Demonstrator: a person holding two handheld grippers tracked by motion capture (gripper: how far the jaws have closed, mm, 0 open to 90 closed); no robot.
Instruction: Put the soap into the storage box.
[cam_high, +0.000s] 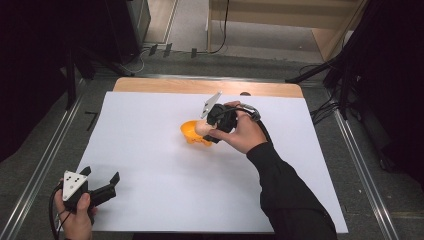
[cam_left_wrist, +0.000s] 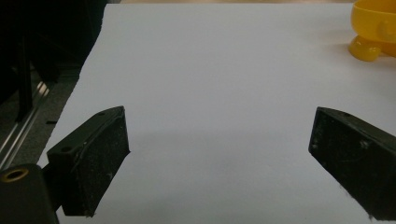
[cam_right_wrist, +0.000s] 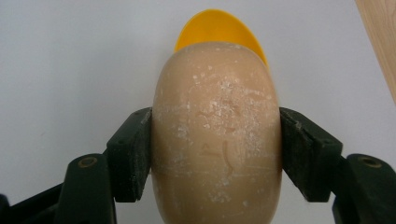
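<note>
1. Left tongs (cam_high: 102, 182), nearest the camera, at about 7 o'clock on the table in the high view: held in the person's left hand (cam_high: 75, 220) at the near edge of the white sheet (cam_high: 150, 190). Jaws stand wide apart with nothing between them; the left gripper view shows bare white sheet in the gap.
2. Grey three-cornered plate (cam_high: 72, 182): on top of the left tongs.
3. Right tongs (cam_high: 207, 131), just past the table's centre toward 12 o'clock: held in the person's right hand (cam_high: 245, 132), black sleeve (cam_high: 285, 190) running back toward 5 o'clock. Jaws are clamped on a tan oval object.
4. Tan oval object (cam_right_wrist: 217, 135), smooth, beige, with whitish scuffs: both pads press its sides in the right gripper view. It sits at the yellow bowl, over or in it; contact with the bowl cannot be told.
5. Yellow bowl (cam_high: 190, 131): footed, on the white sheet, directly beyond the held object; its rim shows above the object in the right gripper view, and its foot shows at 2 o'clock in the left gripper view.
6. Table (cam_high: 200, 86): wooden edge visible along the far side at 12 o'clock.
</note>
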